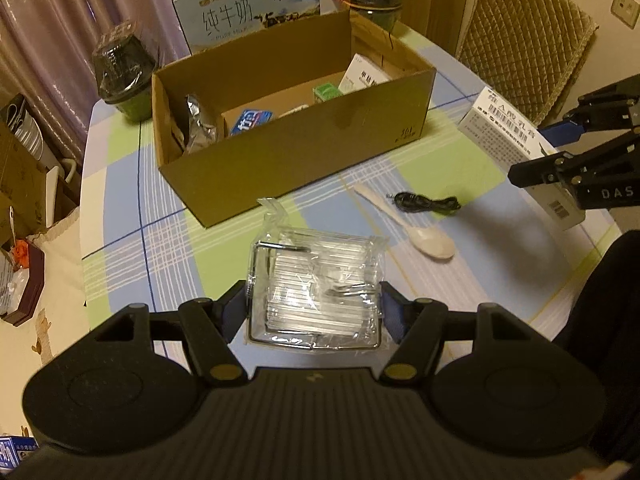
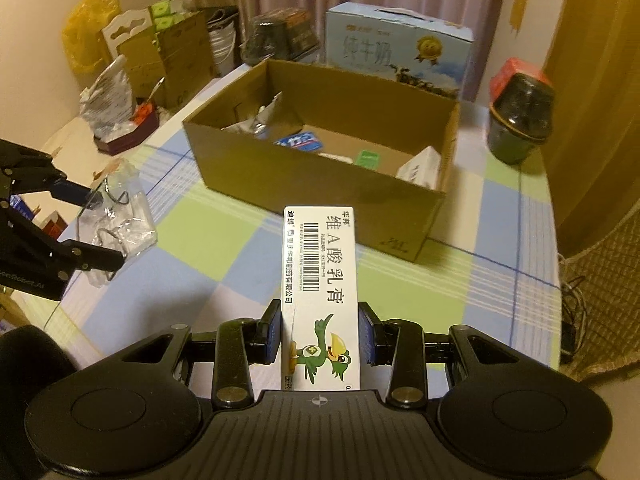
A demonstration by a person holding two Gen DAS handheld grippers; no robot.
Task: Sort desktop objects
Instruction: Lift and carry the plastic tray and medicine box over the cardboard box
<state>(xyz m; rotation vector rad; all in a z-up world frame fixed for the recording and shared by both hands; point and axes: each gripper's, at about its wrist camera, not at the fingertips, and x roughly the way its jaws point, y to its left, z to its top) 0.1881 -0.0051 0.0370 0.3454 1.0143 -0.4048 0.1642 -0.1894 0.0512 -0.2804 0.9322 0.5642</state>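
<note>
My left gripper (image 1: 314,310) is shut on a clear plastic packet with a wire frame inside (image 1: 316,280), lifted above the checked tablecloth. The same packet (image 2: 120,216) shows at the left of the right wrist view. My right gripper (image 2: 320,334) is shut on a long white medicine box with a green bird print (image 2: 322,276), held lengthwise and pointing at the open cardboard box (image 2: 320,176). That medicine box (image 1: 516,140) shows at the right edge of the left wrist view. The cardboard box (image 1: 288,152) holds a foil pouch, a blue pack, a green carton and a white box.
A white plastic spoon (image 1: 412,224) and a coiled black cable (image 1: 428,203) lie on the cloth in front of the cardboard box. A milk carton case (image 1: 248,4) and two dark wrapped pots (image 1: 120,72) (image 2: 520,116) stand behind. A quilted chair (image 1: 524,36) is at the far right.
</note>
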